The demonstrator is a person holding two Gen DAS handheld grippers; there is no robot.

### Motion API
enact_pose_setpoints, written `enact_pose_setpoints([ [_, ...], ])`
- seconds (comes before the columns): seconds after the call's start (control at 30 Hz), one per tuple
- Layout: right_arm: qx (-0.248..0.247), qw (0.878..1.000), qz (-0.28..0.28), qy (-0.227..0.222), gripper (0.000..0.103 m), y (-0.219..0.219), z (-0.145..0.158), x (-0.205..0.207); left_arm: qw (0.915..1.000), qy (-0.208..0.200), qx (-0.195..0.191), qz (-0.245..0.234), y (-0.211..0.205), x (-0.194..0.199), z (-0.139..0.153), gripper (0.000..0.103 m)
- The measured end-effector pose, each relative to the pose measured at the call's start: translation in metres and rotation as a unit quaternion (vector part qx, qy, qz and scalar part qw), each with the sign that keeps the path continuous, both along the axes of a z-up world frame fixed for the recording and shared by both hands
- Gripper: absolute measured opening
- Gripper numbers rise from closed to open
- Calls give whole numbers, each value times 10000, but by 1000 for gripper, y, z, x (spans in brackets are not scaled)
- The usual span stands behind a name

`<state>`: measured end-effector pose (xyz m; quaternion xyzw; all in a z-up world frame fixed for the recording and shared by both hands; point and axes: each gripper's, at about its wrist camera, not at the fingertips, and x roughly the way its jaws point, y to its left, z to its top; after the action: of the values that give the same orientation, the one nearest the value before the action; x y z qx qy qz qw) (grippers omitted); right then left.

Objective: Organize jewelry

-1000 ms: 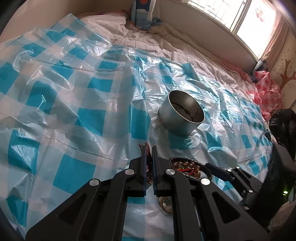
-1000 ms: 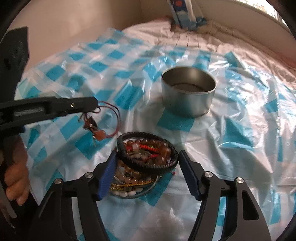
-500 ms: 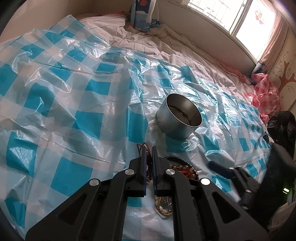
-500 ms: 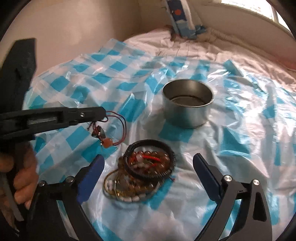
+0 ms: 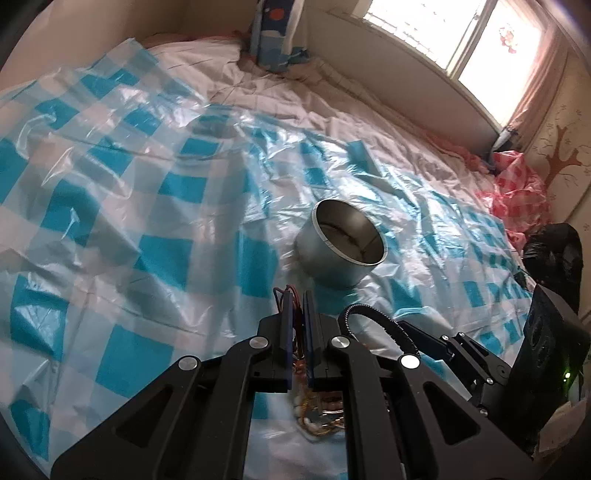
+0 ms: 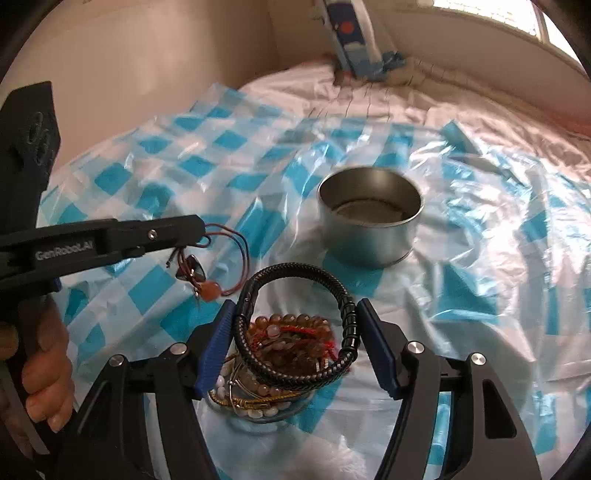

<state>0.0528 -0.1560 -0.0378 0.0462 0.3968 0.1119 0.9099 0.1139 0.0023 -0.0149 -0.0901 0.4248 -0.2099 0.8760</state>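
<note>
My left gripper [image 5: 296,295] is shut on a thin red cord necklace [image 6: 236,247] with an orange bead pendant [image 6: 208,290], which hangs above the sheet left of the jewelry pile. My right gripper [image 6: 295,314] is shut on a black braided bracelet [image 6: 343,306], its two fingers pressing the loop's sides and tilting it up. Below it lies a pile of beaded bracelets [image 6: 288,336] with pearl and gold strands [image 6: 258,406]. A round metal tin [image 6: 369,218], open-topped, stands beyond the pile; it also shows in the left wrist view [image 5: 341,247].
A blue-and-white checked plastic sheet [image 5: 147,206] covers the bed. A blue and white pillow [image 5: 273,33] leans at the headboard. A pink checked bag [image 5: 517,192] and a black bag [image 5: 554,251] lie at the bed's right edge.
My right gripper closed from wide open onto the black braided bracelet and lifted it off the pile. My left gripper kept hold of the red cord necklace.
</note>
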Motion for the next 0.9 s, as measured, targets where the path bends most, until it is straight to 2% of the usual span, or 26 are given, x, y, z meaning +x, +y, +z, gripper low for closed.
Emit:
enact_pose_setpoints([
  [0.43,-25,9982,-411,-447,65,-27,17,6,9986,-188,-266,-416,-38,1,17,5],
  [0.9,16,9956,-665,-667,65,-57,25,30,9977,-213,-369,-530,-76,46,26,5],
])
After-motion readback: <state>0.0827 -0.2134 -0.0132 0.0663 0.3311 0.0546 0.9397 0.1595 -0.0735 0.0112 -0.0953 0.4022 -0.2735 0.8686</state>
